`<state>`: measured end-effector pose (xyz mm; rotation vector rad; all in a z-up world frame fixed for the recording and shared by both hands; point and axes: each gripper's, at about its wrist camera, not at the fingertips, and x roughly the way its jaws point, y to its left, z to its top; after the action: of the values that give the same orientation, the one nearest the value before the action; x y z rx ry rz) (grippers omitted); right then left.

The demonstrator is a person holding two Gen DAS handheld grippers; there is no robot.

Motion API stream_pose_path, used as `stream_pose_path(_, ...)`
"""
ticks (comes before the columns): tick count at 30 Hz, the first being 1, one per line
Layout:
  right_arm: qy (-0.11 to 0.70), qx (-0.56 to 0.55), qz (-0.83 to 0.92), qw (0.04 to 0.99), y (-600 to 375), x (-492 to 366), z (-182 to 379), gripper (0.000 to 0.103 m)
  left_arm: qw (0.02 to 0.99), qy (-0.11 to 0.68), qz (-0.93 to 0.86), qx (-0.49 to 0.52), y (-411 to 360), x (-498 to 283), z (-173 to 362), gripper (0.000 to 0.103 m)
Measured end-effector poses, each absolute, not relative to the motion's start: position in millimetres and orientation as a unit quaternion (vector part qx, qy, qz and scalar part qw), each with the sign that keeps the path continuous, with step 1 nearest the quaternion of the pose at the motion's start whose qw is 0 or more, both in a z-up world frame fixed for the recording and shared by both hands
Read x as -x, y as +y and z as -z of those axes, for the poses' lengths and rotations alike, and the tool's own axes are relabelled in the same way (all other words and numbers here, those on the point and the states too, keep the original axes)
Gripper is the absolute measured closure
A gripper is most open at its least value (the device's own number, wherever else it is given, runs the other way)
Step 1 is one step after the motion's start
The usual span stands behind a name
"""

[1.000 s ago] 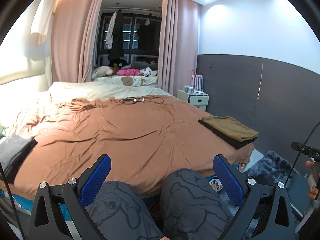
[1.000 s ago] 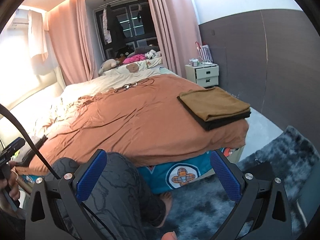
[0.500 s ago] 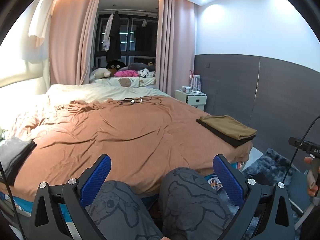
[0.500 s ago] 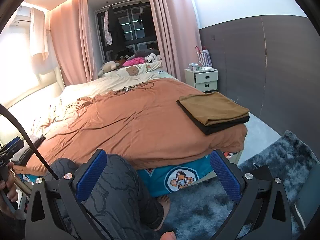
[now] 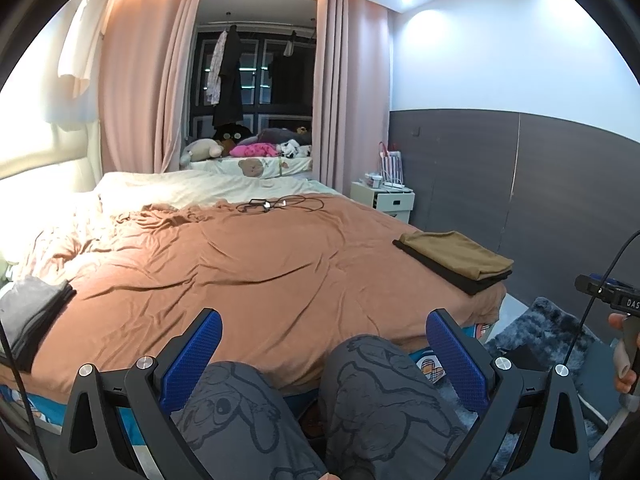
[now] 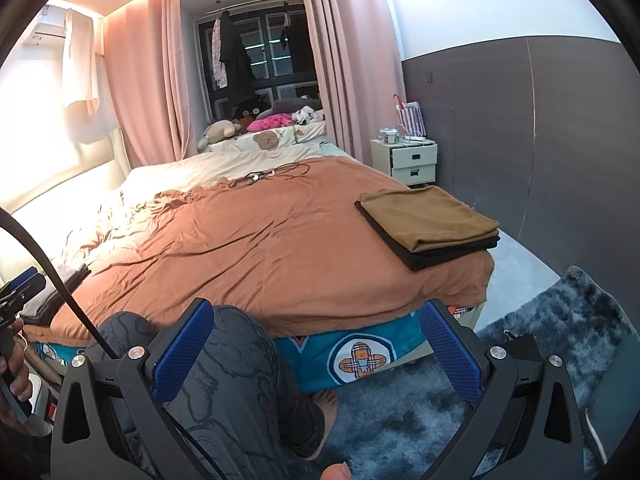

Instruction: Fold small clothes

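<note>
Currently both grippers, left (image 5: 324, 354) and right (image 6: 316, 342), hang spread and empty over the knees (image 5: 384, 384). Folded clothes (image 6: 430, 224) sit at the bed's (image 5: 248, 264) right edge; grey stack (image 5: 30, 320) at near-left edge; middle bare.

A wide bed (image 5: 256, 264) under a rust-brown cover fills the room. Pink curtains (image 5: 352, 88) frame a dark window (image 5: 256, 80) at its far end. The right-hand wall (image 5: 560, 80) is white above grey panelling, with a white nightstand (image 6: 414, 160) against it. A shaggy grey rug (image 6: 560, 320) covers the floor beside the bed's near right corner. Ceiling spots glow.
</note>
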<state>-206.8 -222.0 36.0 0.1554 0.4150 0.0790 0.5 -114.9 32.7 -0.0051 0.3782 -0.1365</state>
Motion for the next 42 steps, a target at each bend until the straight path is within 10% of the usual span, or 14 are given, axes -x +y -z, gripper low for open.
stream_pose_path(42,0.198,-0.076,-0.041,0.976,-238.2,207.5,-33.8,0.0,0.982,0.18,0.052,0.002,-119.4,14.2,-32.2,0.0)
